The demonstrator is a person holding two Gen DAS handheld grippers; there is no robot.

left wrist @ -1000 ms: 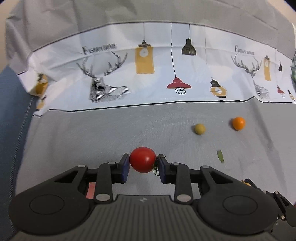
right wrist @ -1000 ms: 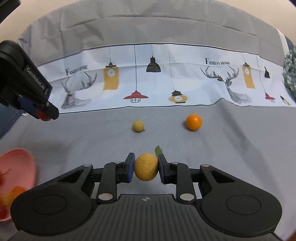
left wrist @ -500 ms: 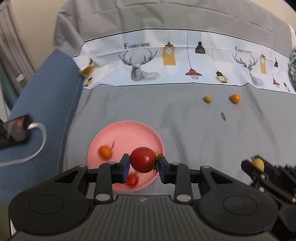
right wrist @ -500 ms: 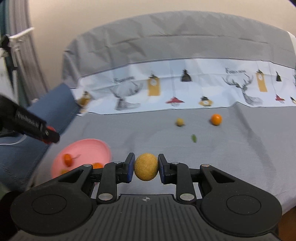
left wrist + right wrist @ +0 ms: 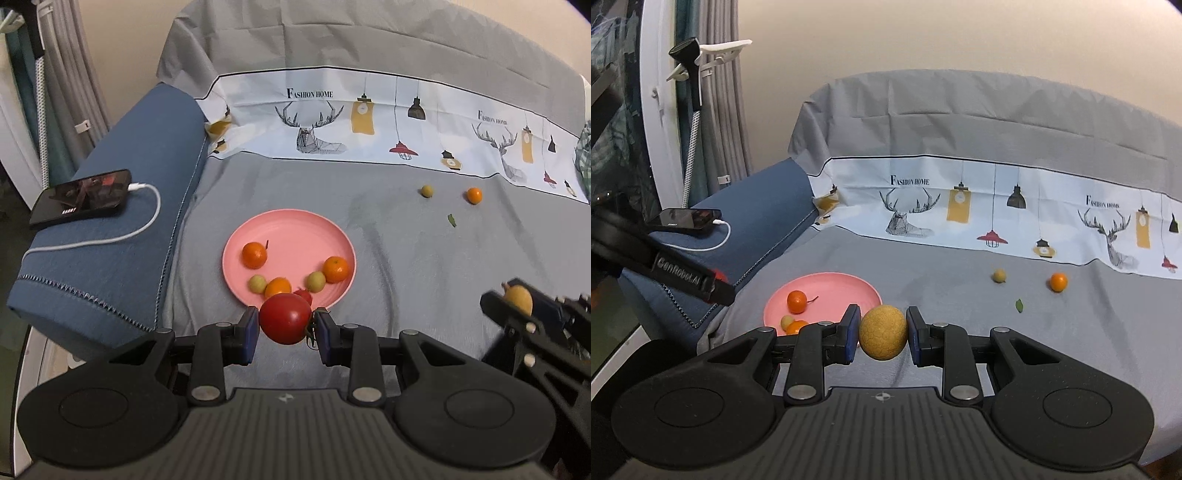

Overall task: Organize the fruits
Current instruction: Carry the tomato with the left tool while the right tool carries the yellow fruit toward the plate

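The left claw [image 5: 284,325] is squeezing a red tomato [image 5: 285,318] between its blue pads, and it is hanging just past the near rim of the pink plate [image 5: 295,236]. The right claw [image 5: 882,332] is pinching a bumpy yellow fruit [image 5: 882,332] tight, off to the right of the plate.

The plate is sitting on a soft grey sofa cover [image 5: 406,258] — not a hard desk — so it may be tipping a little if something lands near its edge. Its near side is already crowded with oranges [image 5: 335,269] and small yellow-green fruits [image 5: 316,280]. If the tomato is let go from high up, I think it could be bumping them and knocking one over the rim.

Round fruit rolls easily on a cover like this. Both claws are heading for the same small plate, so they could be knocking into each other.

Two more fruits — a little yellow one [image 5: 427,191] and a small orange [image 5: 474,195] — are waiting far back by a green leaf [image 5: 451,220].
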